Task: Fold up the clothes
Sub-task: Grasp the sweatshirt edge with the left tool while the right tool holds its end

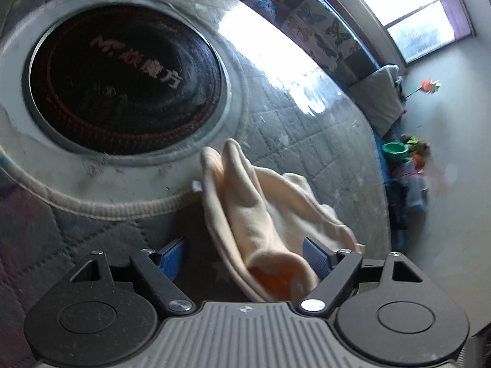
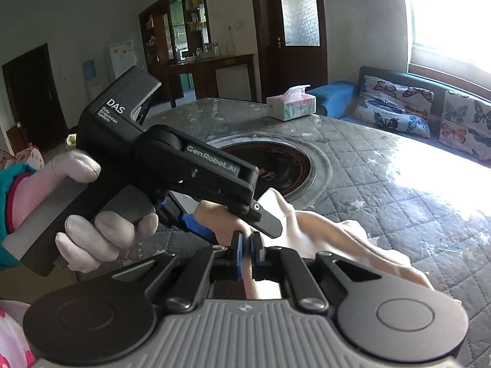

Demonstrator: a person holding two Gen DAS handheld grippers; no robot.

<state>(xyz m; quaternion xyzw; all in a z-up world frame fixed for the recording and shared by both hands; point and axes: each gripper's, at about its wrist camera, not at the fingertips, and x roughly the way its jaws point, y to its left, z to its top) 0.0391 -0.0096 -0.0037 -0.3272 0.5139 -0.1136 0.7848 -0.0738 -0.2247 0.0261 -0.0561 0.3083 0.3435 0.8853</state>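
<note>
Quilted grey table cover (image 2: 383, 159) bears a round black hotplate (image 1: 122, 79) with partly legible lettering. Cream garment (image 1: 260, 214), soft, light and limp, hangs above it; best taken at a hem. Left gripper (image 1: 242, 257), jaws apart around cloth, reads "DAS", "GenRobot.AI". Right gripper (image 2: 247, 247) pinches the garment.

The garment (image 1: 260, 208) is pale cream, the quilted cover (image 2: 383, 165) grey with diamond stitching, the cushions (image 2: 396, 104) white with butterflies, the glove (image 2: 92, 239) light pink.
</note>
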